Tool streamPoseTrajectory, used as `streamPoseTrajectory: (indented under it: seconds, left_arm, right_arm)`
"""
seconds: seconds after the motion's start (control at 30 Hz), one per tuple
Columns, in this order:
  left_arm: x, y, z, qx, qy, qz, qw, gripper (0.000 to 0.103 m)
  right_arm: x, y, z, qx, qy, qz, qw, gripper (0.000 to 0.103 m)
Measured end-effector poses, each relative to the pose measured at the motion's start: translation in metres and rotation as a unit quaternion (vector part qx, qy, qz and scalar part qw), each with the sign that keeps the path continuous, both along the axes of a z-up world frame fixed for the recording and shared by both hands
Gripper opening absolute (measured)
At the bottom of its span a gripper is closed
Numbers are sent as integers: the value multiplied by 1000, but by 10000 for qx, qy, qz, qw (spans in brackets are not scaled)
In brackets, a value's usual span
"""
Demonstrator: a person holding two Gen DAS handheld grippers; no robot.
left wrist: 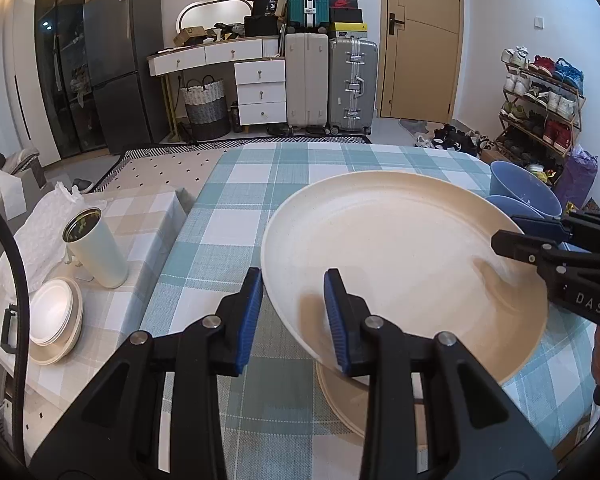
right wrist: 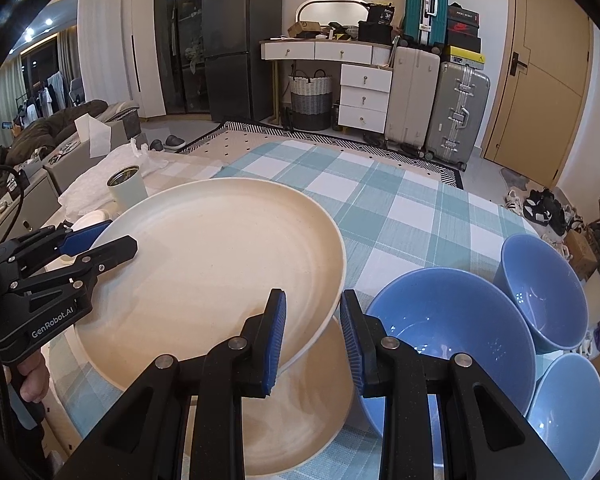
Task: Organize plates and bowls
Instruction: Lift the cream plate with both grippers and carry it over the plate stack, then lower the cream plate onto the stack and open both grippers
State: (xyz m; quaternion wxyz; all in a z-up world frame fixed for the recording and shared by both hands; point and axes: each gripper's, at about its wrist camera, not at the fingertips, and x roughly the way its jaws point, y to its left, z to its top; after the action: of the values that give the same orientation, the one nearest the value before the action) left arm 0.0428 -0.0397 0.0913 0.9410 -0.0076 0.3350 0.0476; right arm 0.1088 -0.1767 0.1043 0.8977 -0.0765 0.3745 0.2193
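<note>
— Holding anything right now?

— Yes. I have the top plate (left wrist: 400,248) pinched at two points on its rim. My left hand-held gripper (left wrist: 294,316) is closed on the rim at the side toward the desk's left edge, one blue pad above the plate and one under it. My right hand-held gripper (right wrist: 312,332) is closed on the opposite rim the same way.

— Is the plate flat?

— No, it is tilted and lifted off a second plate (right wrist: 300,408), which lies flat on the checked cloth (right wrist: 380,208) near the desk's near edge. Whether the two still touch at some point I cannot tell.

— And the bowls?

— Three blue bowls toward the desk's right edge. The biggest bowl (right wrist: 452,328) sits just beside the lower plate; a second bowl (right wrist: 544,288) stands behind it, nearer the right edge, and a third bowl (right wrist: 568,408) sits at the near right corner.

— Anything else around?

— On a lower side table (left wrist: 112,320) past the desk's left edge: a small stack of white dishes (left wrist: 56,320), a cream canister (left wrist: 96,248) tipped in the wide lens, and crumpled white wrap (left wrist: 44,232) behind it.
</note>
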Motion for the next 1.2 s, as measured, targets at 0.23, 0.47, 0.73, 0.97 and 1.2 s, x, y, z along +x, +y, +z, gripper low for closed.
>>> streamPoseTrajectory:
  seconds: [0.23, 0.47, 0.73, 0.97, 1.2]
  left_arm:
    - [-7, 3, -3, -58, 21, -52, 10000, 28]
    - [-11, 2, -5, -23, -1, -120, 9999, 28]
    - [-11, 1, -15, -49, 90, -238, 9997, 28]
    - [-6, -4, -25, 111, 111, -350, 9993, 28]
    - [-4, -9, -34, 208, 98, -382, 9990, 28]
  right_arm:
    - [-10, -1, -4, 42, -10, -12, 10000, 28]
    - [-23, -1, -9, 98, -30, -123, 9999, 28]
    - [-42, -3, -17, 31, -55, -237, 9997, 29]
    - [-54, -3, -29, -50, -68, -397, 9992, 29]
    - [-54, -8, -40, 39, 68, -447, 9990, 29]
